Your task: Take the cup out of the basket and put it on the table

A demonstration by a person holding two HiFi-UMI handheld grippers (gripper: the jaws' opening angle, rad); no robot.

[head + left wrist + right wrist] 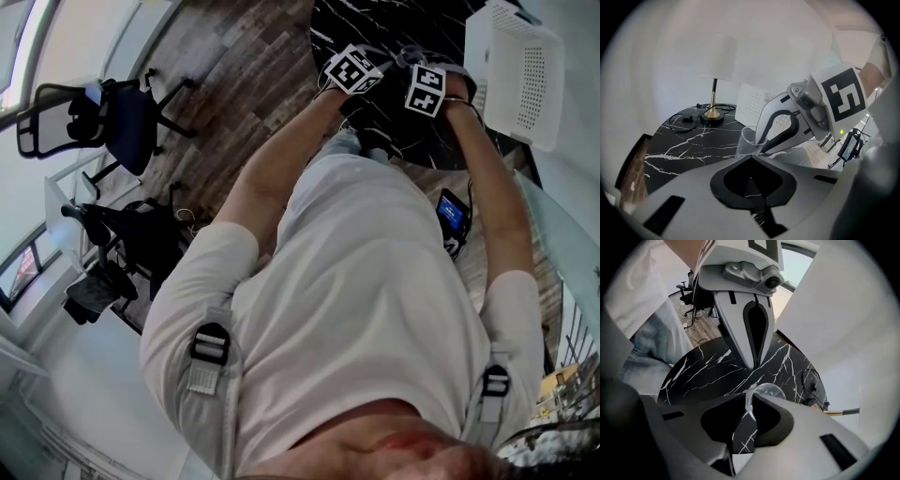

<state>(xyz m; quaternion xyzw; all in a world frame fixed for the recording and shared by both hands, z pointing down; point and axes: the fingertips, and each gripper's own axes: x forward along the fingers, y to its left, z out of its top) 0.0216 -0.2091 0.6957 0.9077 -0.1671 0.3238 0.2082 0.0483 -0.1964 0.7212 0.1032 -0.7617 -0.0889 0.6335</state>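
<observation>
Right gripper view shows the right gripper (750, 400) pinching the wall of the clear cup (769, 391) near its rim, with one jaw inside the cup and one outside. The cup is already out of the white basket (517, 73). It is over the black marble table (705, 369), near the basket but apart from it, on the person's left of it.

In the left gripper view the cup looks about upright with its mouth up, so its long axis points down to the table. I think the coming move is only a straight lowering and then an opening of the jaws. The bottom of the cup is hidden behind the left gripper (751, 158), so I cannot tell if it touches the table already.

The left gripper has its jaws pressed together with nothing between them. Its tips point at the cup from just beside it, opposite the right gripper. Only the right gripper carries the cup.
</observation>
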